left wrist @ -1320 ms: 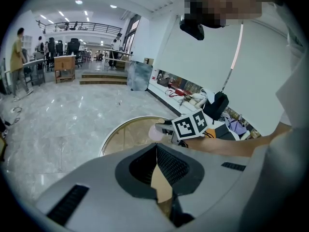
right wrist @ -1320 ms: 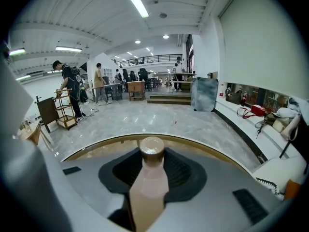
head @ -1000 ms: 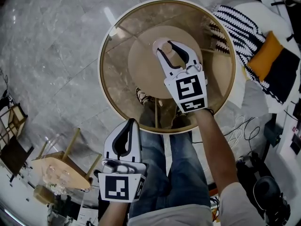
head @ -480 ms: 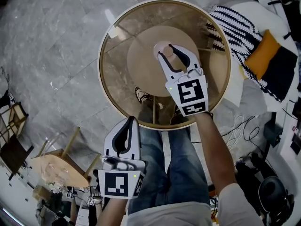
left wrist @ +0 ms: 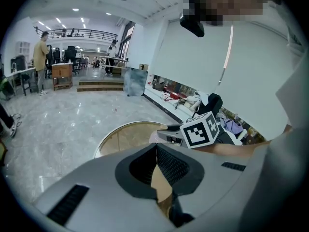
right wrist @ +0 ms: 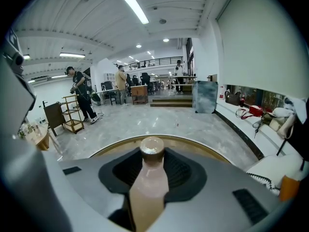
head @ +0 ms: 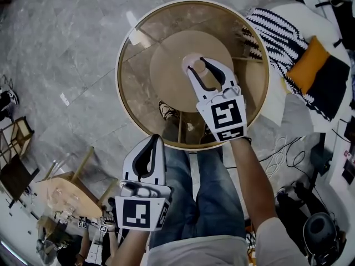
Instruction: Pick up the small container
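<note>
Right gripper view showed the small container (right wrist: 148, 187), a pinkish-tan bottle with a round cap, clamped between the pads of the right gripper (right wrist: 152, 159). Its body ran along the jaws and its cap poked out past the tips. In the head view it sat over the middle of the round glass table (head: 118, 71), above the tan disc (head: 166, 73) seen through the glass. Whether its base touched the top could not be told.

The left gripper (head: 156, 142) hung nearer the person, off the table's edge and over the jeans (head: 213, 198). Its jaws met at the tips with nothing between them.

Grey marble floor (head: 66, 37) lay around the table. A striped knit throw (head: 274, 29) and an orange cushion (head: 310, 65) lay to the right, and a small wooden stool (head: 64, 195) stood at the lower left.
</note>
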